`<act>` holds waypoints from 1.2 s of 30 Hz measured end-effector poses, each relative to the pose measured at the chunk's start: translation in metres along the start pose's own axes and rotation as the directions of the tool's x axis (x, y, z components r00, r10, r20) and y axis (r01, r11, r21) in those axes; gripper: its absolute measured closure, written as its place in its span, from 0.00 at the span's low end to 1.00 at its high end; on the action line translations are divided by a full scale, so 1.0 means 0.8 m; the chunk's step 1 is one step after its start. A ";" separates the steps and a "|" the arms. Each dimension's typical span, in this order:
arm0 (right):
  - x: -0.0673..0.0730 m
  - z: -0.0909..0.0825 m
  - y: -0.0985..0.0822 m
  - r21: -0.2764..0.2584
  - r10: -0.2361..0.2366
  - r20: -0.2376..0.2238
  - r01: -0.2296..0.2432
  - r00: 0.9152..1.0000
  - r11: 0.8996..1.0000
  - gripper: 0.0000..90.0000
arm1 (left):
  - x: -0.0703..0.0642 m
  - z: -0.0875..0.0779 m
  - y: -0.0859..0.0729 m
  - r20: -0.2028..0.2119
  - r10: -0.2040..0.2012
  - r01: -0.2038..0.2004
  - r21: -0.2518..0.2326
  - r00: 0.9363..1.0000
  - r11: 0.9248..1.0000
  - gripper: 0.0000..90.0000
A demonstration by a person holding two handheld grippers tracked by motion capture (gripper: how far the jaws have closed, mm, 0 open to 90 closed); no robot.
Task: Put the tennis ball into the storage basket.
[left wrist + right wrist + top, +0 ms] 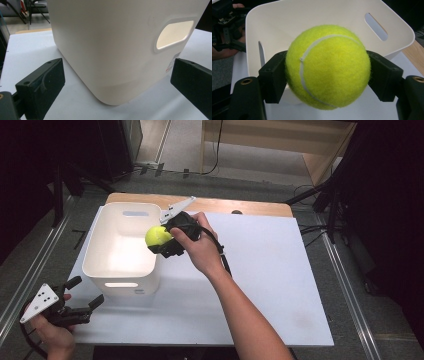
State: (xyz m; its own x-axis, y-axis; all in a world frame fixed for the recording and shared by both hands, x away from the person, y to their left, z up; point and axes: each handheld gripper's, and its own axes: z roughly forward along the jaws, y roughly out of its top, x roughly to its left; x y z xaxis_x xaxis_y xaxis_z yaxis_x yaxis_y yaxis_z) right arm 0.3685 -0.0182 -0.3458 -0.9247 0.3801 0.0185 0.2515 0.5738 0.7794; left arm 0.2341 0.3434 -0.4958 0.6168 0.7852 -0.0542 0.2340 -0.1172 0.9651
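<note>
My right gripper (161,241) has its jaws clamped on the ball (158,236), one pad on each side, and in the right gripper view the ball (328,67) sits square between them with the seam facing the camera. In the high view it hangs at the right rim of the bin (121,272), just over the wall and not yet clear above the hollow. The bin stands on the white board (270,285), near its left edge.

I judge the step in hand to be carrying the ball over the bin and letting it drop inside. To do that well I would bring the ball further toward the middle of the bin before I loosen anything, since a release at the rim could send it bouncing off the wall and out across the board. I would also lower it into the bin first; a tennis ball is springy and a drop from height may hop back out. Then I would spread the jaws wide in one go so neither pad drags it sideways.

My left gripper (75,307) rests at the near left corner of the board with its jaws apart and nothing between them, pointed at the bin's near wall (112,55). I would leave it parked there, close enough to steady the bin if it shifts.
</note>
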 end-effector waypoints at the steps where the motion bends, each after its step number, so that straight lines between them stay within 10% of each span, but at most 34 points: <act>1: 0.000 0.002 0.001 0.000 -0.003 -0.004 0.003 1.000 1.000 0.26 | 0.000 0.000 0.000 0.000 0.000 0.000 0.002 1.000 1.000 0.00; 36: 0.011 0.062 0.020 0.060 -0.051 -0.038 0.053 0.998 0.997 0.26 | 0.000 0.000 0.000 0.006 -0.001 0.001 -0.006 1.000 1.000 0.00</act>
State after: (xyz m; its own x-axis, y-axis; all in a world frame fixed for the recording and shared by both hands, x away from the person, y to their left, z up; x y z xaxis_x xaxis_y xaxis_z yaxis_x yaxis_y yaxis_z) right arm 0.3788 0.0302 -0.3646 -0.9466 0.3224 0.0030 0.2188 0.6354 0.7405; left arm 0.2339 0.3432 -0.4958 0.6211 0.7817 -0.0564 0.2304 -0.1133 0.9665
